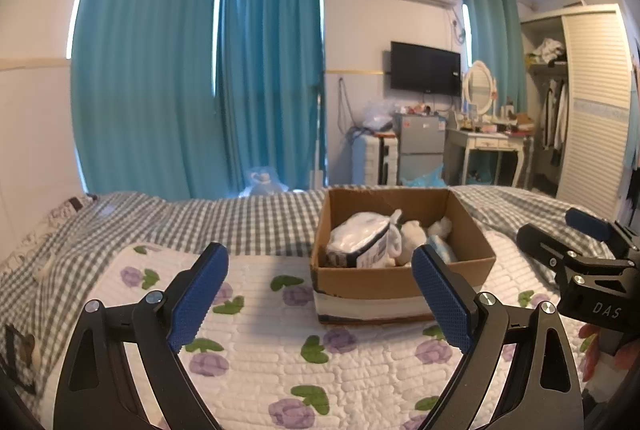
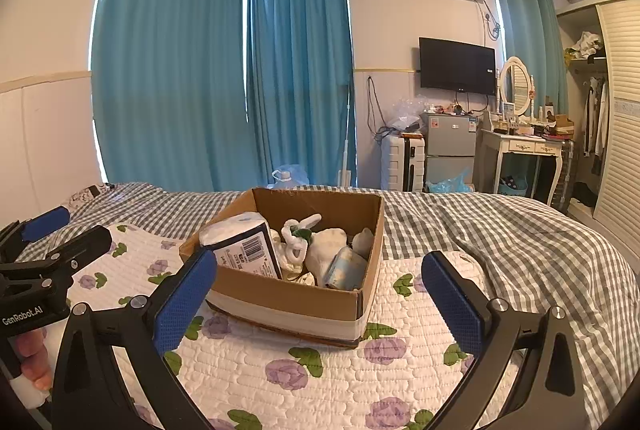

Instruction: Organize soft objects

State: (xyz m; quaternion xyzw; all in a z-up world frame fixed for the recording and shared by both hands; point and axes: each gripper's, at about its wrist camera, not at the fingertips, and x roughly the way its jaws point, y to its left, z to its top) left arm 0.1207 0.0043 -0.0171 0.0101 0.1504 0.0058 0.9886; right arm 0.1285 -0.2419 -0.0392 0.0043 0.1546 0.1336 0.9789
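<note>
An open cardboard box (image 1: pixel 404 276) (image 2: pixel 288 300) stands on the bed's floral quilt (image 1: pixel 280 354) (image 2: pixel 332 382). Inside lie a white plastic-wrapped pack with a barcode (image 1: pixel 358 240) (image 2: pixel 244 246), a white plush toy (image 1: pixel 412 236) (image 2: pixel 326 242), a white looped soft item (image 2: pixel 298 234) and a light blue packet (image 1: pixel 442 246) (image 2: pixel 346 268). My left gripper (image 1: pixel 320 294) is open and empty, held just in front of the box. My right gripper (image 2: pixel 320 300) is open and empty, also in front of the box. Each gripper shows at the edge of the other's view, the right one (image 1: pixel 560 234) and the left one (image 2: pixel 68 226).
A grey checked bedsheet (image 1: pixel 240 218) (image 2: pixel 500 230) covers the bed beyond the quilt. Behind the bed are teal curtains (image 1: pixel 160 78), a suitcase (image 2: pixel 402 164), a small fridge (image 2: pixel 450 146), a dressing table (image 2: pixel 524 150) and an open wardrobe (image 2: pixel 608 102).
</note>
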